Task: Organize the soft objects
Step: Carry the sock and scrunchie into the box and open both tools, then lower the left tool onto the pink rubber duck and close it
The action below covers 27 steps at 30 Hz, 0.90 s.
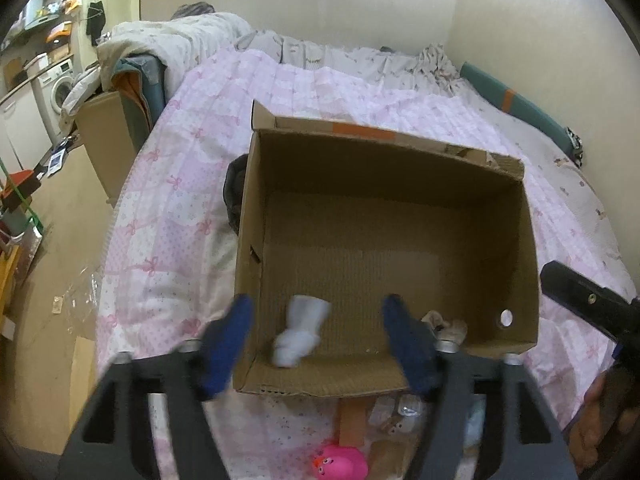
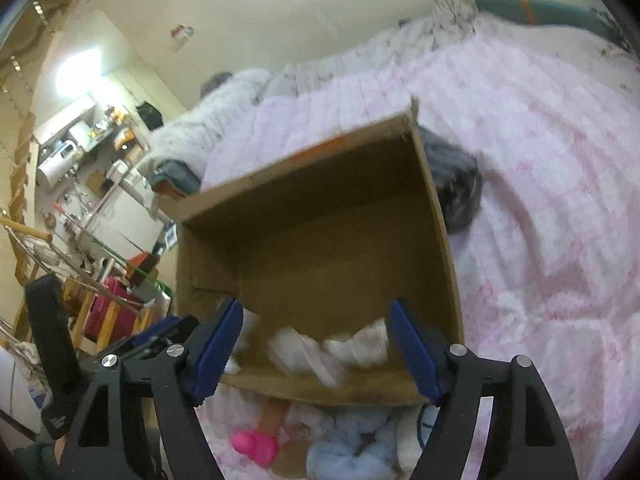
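An open cardboard box (image 1: 400, 152) stands on a bed with a pink quilt (image 1: 180, 184). Inside, near the front wall, lie a white sock bundle (image 1: 300, 336) and a beige soft item (image 1: 448, 326). My left gripper (image 1: 316, 344) is open and empty, its blue fingers over the box's front edge. My right gripper (image 2: 316, 350) is open and empty above the box (image 2: 304, 184), where blurred white soft items (image 2: 332, 348) lie. A pink rubber duck (image 1: 340, 466) and a light blue plush (image 2: 352, 448) lie on the quilt in front of the box.
A dark grey fabric item (image 1: 234, 188) lies against the box's outer side; it also shows in the right wrist view (image 2: 456, 188). Folded bedding (image 1: 180, 36) is piled at the head of the bed. A washing machine (image 1: 60, 84) and floor clutter are to the left.
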{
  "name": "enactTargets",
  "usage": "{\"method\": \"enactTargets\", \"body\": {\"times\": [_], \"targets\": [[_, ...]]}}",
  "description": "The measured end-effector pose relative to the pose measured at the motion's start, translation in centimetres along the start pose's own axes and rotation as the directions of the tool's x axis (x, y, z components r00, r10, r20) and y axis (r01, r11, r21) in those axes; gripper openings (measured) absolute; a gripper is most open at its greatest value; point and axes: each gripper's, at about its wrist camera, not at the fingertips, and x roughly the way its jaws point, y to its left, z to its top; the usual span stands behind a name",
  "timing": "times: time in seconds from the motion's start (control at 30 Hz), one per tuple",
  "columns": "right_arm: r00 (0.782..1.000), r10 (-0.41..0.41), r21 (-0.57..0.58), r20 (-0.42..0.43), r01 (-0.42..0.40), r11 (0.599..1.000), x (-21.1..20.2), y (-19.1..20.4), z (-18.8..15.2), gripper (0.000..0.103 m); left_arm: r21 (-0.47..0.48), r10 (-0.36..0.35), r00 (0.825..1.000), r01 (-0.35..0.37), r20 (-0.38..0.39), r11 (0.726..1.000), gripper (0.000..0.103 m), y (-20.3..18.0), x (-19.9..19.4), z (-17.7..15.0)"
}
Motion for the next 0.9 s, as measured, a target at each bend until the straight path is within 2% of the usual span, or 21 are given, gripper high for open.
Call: {"method": "enactTargets", "body": {"times": [0.13, 0.43, 0.67, 0.9], "targets": [[1.0, -0.005, 0.001, -0.004, 0.005, 1.0, -0.14, -0.08, -0.04, 0.084, 0.02, 0.019, 1.0, -0.019, -0.005, 1.0, 0.07, -0.27, 0.04, 0.07], [0.999, -0.022, 0.015, -0.03, 0.022, 1.0, 0.08, -0.34, -0.12, 0.084, -0.002, 0.039, 0.999, -0.039, -0.024, 0.999, 0.07, 0.2, 0.46, -0.02], [0.989, -0.148, -0.036, 0.0, 0.148, 0.988, -0.55, -0.03, 0.04, 0.084, 0.001, 0.066, 0.998, -0.066, -0.005, 0.998, 0.07, 0.4, -0.16, 0.11], [0.987, -0.158, -0.037, -0.003, 0.157, 0.987, -0.69, -0.07, 0.15, 0.084, -0.002, 0.072, 0.997, -0.072, -0.016, 0.997, 0.07, 0.71, -0.35, -0.07]]}}
